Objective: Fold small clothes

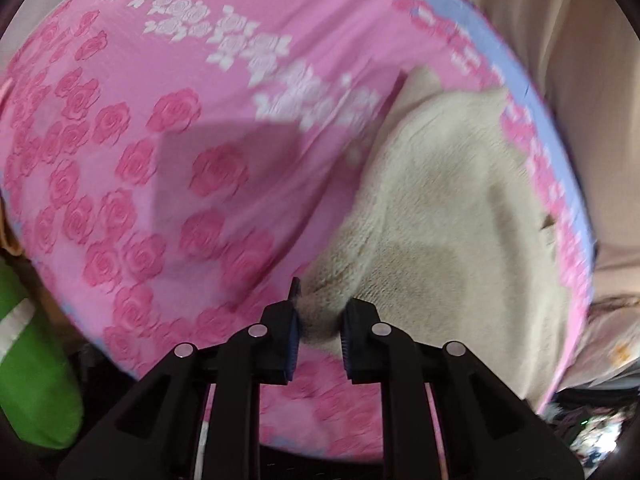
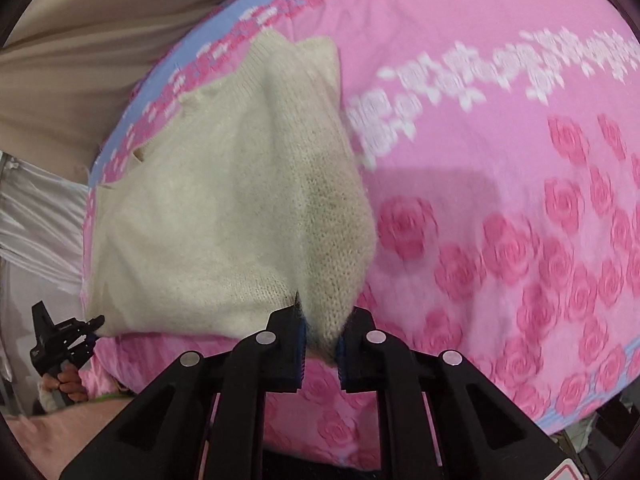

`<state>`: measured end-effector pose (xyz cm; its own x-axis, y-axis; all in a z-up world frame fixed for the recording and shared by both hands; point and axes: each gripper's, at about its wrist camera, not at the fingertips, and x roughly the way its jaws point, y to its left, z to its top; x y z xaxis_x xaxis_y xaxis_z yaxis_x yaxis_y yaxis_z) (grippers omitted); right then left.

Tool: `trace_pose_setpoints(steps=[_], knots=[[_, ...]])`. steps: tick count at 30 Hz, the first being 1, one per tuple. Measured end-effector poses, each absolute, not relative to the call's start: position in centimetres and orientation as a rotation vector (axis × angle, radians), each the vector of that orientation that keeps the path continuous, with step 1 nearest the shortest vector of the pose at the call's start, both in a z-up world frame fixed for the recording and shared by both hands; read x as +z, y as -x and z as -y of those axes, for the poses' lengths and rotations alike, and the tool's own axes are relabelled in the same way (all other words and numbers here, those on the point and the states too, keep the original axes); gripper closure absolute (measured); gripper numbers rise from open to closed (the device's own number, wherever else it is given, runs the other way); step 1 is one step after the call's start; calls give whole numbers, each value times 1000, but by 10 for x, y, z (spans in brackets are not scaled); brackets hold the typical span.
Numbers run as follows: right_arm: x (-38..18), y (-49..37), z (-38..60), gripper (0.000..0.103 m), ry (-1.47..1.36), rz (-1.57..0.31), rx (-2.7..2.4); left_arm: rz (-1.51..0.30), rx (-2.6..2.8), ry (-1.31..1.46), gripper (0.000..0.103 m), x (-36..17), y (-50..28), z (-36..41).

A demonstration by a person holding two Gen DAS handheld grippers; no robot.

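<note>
A cream knitted garment (image 1: 448, 200) lies on a pink rose-patterned bedsheet (image 1: 160, 160). In the left wrist view my left gripper (image 1: 319, 332) is shut on a pinched corner of the garment at its near left end. The right wrist view shows the same cream garment (image 2: 224, 208) spread over the sheet (image 2: 500, 220), with my right gripper (image 2: 322, 340) shut on its near right corner. The knit bunches up between both pairs of pads. My left gripper (image 2: 86, 330) also shows at the garment's far left corner, held by a hand (image 2: 66, 384).
The sheet has a blue border (image 1: 480, 28) along its far edge, with beige fabric (image 1: 560, 20) beyond it. A green object (image 1: 28, 360) sits off the bed at lower left. White crinkled fabric (image 2: 36, 220) lies to the left of the bed.
</note>
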<state>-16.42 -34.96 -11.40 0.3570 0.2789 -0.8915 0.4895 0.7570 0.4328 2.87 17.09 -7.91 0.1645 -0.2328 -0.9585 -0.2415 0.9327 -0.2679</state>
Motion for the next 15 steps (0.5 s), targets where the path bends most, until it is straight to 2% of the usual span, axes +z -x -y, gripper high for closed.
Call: trace_pose_setpoints(steps=[2, 4, 5, 6, 7, 8, 9, 12, 14, 15], knots=[[-117, 161, 352, 74, -727, -1234, -174, -1395, 26, 344, 82, -79, -30, -164], [-100, 157, 360, 66, -730, -1195, -224, -1321, 12, 349, 81, -61, -34, -159], [-82, 152, 365, 65, -700, -1138, -245, -1281, 0, 352, 77, -50, -38, -157], [-68, 147, 368, 61, -676, -1094, -247, -1196, -14, 337, 63, -30, -46, -153], [-56, 137, 372, 51, -654, -1049, -241, -1127, -15, 319, 54, -16, -53, -149], [-49, 126, 375, 43, -640, -1025, -237, -1079, -11, 302, 35, -7, -61, -145], [-43, 109, 377, 43, -622, -1009, -232, -1037, -10, 286, 29, 1, -71, -139], [-48, 62, 378, 39, -568, -1020, -208, -1020, -42, 255, 21, -6, -118, -116], [-62, 41, 377, 39, -548, -1042, -210, -1088, -13, 251, 21, -34, -148, -107], [-72, 31, 376, 39, -539, -1064, -221, -1121, -4, 256, 25, -45, -152, -106]])
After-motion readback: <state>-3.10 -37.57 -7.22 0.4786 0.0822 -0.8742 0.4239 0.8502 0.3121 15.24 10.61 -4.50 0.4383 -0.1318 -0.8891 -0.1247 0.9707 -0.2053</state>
